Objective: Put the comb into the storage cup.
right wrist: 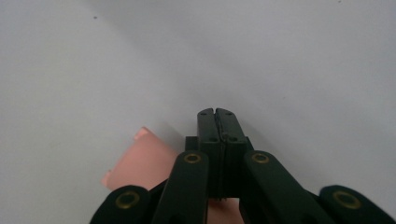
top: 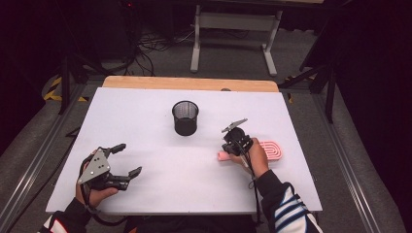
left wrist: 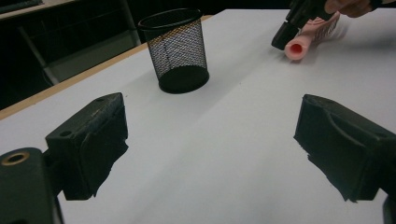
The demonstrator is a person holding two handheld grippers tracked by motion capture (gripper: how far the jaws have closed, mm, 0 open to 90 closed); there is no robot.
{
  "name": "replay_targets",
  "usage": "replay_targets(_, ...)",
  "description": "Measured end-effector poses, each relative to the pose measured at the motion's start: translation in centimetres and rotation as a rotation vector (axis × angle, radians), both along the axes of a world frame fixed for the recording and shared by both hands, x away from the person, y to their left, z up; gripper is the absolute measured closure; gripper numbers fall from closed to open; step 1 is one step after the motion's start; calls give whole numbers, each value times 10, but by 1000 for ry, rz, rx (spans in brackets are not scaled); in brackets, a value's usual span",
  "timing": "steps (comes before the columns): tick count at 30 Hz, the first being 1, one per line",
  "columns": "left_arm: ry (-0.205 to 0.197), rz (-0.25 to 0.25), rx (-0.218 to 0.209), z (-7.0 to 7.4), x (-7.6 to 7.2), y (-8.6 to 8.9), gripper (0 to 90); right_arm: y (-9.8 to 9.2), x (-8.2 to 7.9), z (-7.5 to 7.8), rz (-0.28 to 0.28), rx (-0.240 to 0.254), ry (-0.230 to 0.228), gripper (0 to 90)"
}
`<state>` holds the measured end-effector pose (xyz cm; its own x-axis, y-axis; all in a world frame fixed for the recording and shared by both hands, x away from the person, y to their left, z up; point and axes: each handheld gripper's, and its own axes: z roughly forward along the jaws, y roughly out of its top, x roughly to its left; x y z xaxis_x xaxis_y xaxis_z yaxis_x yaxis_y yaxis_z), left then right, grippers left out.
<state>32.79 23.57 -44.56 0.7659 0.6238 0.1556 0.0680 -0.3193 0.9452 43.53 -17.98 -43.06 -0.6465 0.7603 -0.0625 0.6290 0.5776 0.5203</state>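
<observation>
A pink hairbrush (top: 272,149) lies on the white table (top: 145,107) at the right, its tube-like handle pointing left. My right gripper (top: 228,148) is shut and sits right over that handle; in the right gripper view the jaws (right wrist: 215,112) press flat together with nothing between their tips, and the pink handle (right wrist: 140,163) pokes out beneath them to the left. The hand hides the brush's middle. My left gripper (top: 128,158) rests near the front left of the table, wide open and holding nothing (left wrist: 215,140). Its view shows the handle's open end (left wrist: 299,46) beside the right gripper (left wrist: 284,37).
A black mesh cup (top: 185,118) stands upright at the table's middle back, also in the left gripper view (left wrist: 177,46). A wooden strip (top: 189,83) runs along the far edge. Beyond it stand a table frame (top: 233,29) and cables on the floor.
</observation>
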Motion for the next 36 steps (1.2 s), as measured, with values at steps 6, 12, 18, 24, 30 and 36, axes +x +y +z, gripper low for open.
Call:
replay_targets(6, 5, 0, -3, -1, 0, 0, 103, -5, -16, -5, 31, 19, -1, 900)
replay_targets(12, 5, -1, -2, -1, 0, -1, 103, -12, -29, -9, 51, 39, -14, 900)
replay_targets(18, 10, 1, 2, -1, 1, -1, 103, -20, -40, -11, 67, 49, -24, 900)
replay_targets(24, 14, 1, 3, -2, 1, -2, 103, -28, -50, -10, 79, 40, -36, 900)
replay_targets(30, 12, -2, 11, -2, 1, -2, 103, -40, -59, -6, 77, 46, -49, 900)
replay_targets(36, 15, -5, 19, -2, 2, -2, 102, -56, -66, -4, 60, 47, -59, 900)
